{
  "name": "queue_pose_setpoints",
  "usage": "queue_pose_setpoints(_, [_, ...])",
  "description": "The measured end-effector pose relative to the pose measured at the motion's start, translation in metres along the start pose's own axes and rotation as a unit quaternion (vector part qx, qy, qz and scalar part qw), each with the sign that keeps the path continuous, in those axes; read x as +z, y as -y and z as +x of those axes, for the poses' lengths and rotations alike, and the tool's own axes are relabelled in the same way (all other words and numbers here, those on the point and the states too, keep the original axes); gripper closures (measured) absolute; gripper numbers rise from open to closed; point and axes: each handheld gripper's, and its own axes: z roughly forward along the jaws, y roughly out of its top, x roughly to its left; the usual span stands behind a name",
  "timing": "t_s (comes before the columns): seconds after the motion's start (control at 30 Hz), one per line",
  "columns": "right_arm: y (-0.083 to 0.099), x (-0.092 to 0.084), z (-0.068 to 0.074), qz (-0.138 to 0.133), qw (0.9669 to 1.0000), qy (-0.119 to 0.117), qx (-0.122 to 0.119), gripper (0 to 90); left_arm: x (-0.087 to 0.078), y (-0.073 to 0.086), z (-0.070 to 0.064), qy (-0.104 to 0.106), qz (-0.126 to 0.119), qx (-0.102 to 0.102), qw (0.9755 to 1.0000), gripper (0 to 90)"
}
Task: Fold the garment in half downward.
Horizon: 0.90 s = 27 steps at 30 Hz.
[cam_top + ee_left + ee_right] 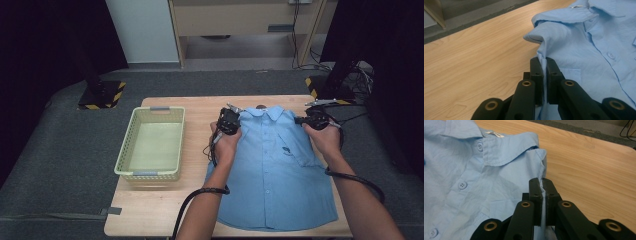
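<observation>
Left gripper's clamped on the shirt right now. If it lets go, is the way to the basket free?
Probably yes. The left gripper is shut on the shirt near its shoulder, and only bare table lies between it and the basket on that side. It must release the cloth first.

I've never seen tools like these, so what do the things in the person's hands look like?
Each hand holds a small black device: the left gripper and right gripper. Each has two flat black jaws on hinged black arms with brass-coloured pivot rings. A black cable trails from each. The forearms are bare, without sleeves.

Shirt [280, 175] hem cut off by the lower frame edge; small chest mark [286, 149] too small to read — collar label [495, 134] text likewise illegible.
</observation>
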Motion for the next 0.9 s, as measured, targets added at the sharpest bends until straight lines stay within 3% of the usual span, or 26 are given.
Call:
queue_pose_setpoints(0.53, [-0.014, 0.004, 0.003, -0.007, 0.9999, 0.007, -0.002, 88.0, -0.003, -0.007, 0.012, -0.016, -0.014, 0.004, 0.9998, 87.4])
queue_pose_setpoints(0.9, [-0.04, 0.0, 0.014, -0.031, 0.9993, 0.011, -0.018, 87.9, -0.02, -0.019, 0.022, -0.039, -0.041, 0.01, 0.9983, 87.4])
